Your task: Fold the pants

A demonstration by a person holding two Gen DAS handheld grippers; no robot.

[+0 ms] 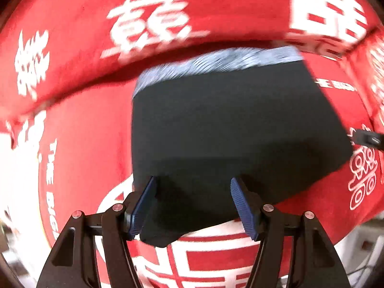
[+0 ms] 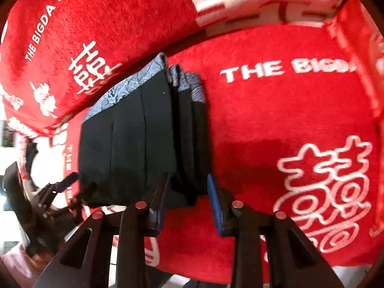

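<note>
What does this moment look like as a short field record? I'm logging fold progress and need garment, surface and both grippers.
garment: black pants with a grey patterned waistband, folded into a compact stack
surface: red blanket with white characters and "THE BIGDAY" lettering
left gripper: open, fingers straddling the near edge of the stack
right gripper: open, at the stack's near end
fold state: layered edges visible in the right wrist view

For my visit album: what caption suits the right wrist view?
Open right gripper at the near edge of folded black pants with a grey patterned waistband on a red blanket with white lettering.
</note>
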